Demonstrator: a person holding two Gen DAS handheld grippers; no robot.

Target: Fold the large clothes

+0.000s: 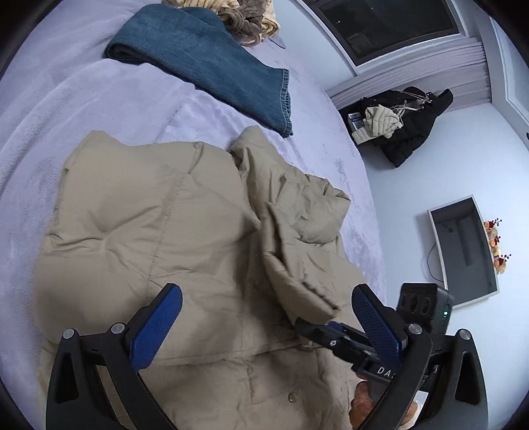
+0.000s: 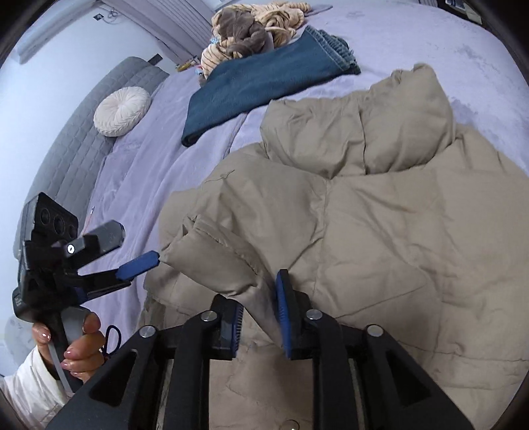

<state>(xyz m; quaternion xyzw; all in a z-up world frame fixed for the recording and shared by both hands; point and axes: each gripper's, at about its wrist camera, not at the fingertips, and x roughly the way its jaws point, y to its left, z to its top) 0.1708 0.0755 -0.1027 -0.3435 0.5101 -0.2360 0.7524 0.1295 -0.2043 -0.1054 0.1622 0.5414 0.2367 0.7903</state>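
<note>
Low in the right wrist frame, my right gripper (image 2: 259, 317) has a fold of the beige puffer jacket (image 2: 363, 215) between its jaws, the sleeve end by the look of it. The blue pads stand partly apart with cloth filling the gap; whether they truly pinch it I cannot tell. At lower left of that frame a hand (image 2: 82, 347) carries my left gripper (image 2: 140, 263), pointing at the same sleeve from the side. In its own view the left gripper (image 1: 267, 327) has jaws wide apart over the jacket with nothing clamped.

Across mid-frame the jacket lies spread on the lilac bed cover (image 2: 148, 158), one sleeve drawn onto the body, hood bunched at upper right. I judge the fold barely begun: sleeves first, then the body halved. Further up, folded jeans (image 2: 264, 82) look finished, and a tangled striped heap (image 2: 254, 29) beyond still waits.
</note>
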